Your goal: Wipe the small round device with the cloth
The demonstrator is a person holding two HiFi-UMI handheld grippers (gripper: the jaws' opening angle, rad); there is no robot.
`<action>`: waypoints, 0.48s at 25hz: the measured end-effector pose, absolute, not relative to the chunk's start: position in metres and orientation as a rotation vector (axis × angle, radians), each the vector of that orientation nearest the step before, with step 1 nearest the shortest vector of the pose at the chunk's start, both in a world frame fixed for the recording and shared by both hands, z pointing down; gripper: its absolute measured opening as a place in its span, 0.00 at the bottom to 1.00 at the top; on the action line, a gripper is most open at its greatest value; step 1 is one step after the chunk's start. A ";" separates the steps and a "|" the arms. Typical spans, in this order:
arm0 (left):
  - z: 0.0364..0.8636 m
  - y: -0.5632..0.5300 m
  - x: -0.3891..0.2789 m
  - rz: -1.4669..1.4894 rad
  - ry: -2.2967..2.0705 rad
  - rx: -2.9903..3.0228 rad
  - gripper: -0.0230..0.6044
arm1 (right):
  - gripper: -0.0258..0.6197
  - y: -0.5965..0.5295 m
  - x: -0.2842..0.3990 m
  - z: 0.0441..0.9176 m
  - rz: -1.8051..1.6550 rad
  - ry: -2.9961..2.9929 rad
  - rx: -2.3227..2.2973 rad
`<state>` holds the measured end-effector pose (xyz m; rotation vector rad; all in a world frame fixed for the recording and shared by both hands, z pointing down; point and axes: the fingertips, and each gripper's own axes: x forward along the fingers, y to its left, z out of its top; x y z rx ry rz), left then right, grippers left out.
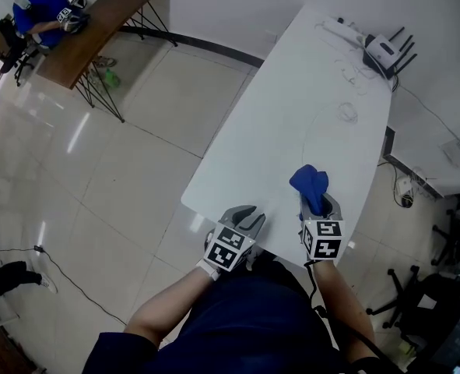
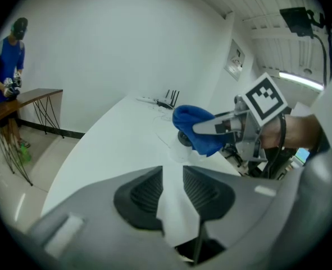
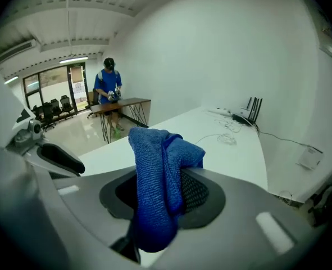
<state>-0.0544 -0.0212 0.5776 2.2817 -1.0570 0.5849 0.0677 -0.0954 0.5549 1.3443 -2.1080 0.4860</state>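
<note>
Two grippers are held over the white table point(image 1: 292, 92). The right gripper point(image 1: 319, 202) is clamped on the blue cloth point(image 1: 308, 179); the left gripper point(image 1: 249, 215) is slightly parted and empty. The small round device point(image 2: 183, 139) sits on the table just behind the raised cloth. The cloth is secured, but the wiping itself is judged still outstanding.

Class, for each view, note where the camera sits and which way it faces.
Head view: on the head, steeply down at the white table; forearms, left gripper, right gripper show.
Left gripper view: along its empty jaws, toward the right gripper.
Right gripper view: along its jaws, gripping the blue cloth, down the table.
Shared: all show that cloth.
</note>
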 end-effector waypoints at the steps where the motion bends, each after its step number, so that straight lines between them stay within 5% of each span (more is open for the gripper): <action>1: 0.579 -0.021 -0.059 0.584 -1.058 2.278 0.22 | 0.26 -0.092 0.059 0.559 0.468 -2.102 1.324; 12: 0.593 -0.032 -0.073 0.617 -1.025 2.243 0.22 | 0.26 -0.095 0.021 0.640 0.448 -1.941 1.191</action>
